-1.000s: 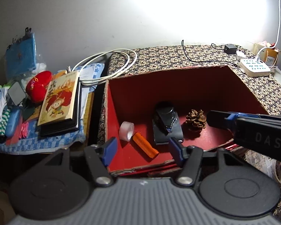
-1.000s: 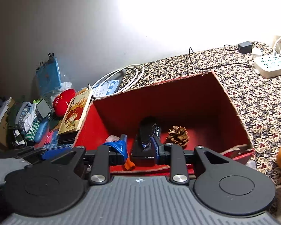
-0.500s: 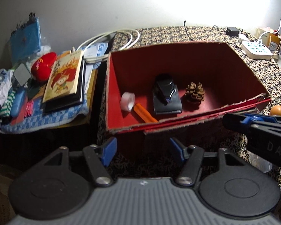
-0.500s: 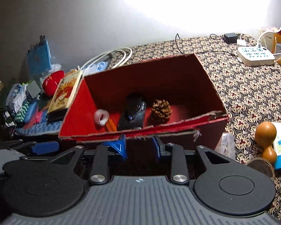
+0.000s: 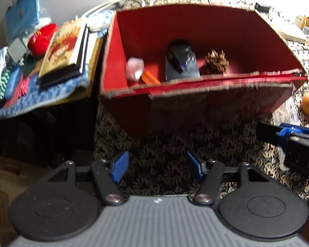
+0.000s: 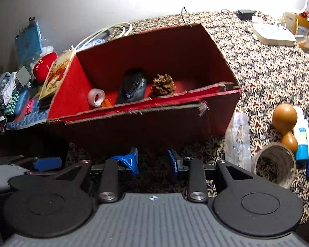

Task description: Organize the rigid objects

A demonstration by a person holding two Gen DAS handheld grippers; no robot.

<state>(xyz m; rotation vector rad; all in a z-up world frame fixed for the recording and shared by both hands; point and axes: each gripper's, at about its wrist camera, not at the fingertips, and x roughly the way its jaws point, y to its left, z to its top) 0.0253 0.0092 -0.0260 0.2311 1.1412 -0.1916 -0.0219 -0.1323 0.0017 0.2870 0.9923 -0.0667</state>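
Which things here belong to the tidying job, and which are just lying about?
Part of the job:
red box
tape roll
pine cone
black stapler
orange marker
wooden gourd
glue tube

Just lying about:
power strip
book
white cable
patterned cloth

A red box (image 6: 146, 121) sits on the patterned cloth (image 6: 267, 78), holding a tape roll (image 6: 95, 97), an orange piece (image 6: 106, 102), a black stapler (image 6: 132, 87) and a pine cone (image 6: 163, 84). Near it, the right gripper (image 6: 152, 160) has just been opening, with nothing between its jaws. To the right lie a wooden gourd (image 6: 284, 121), a tube (image 6: 302, 133) and a cup (image 6: 275, 164).
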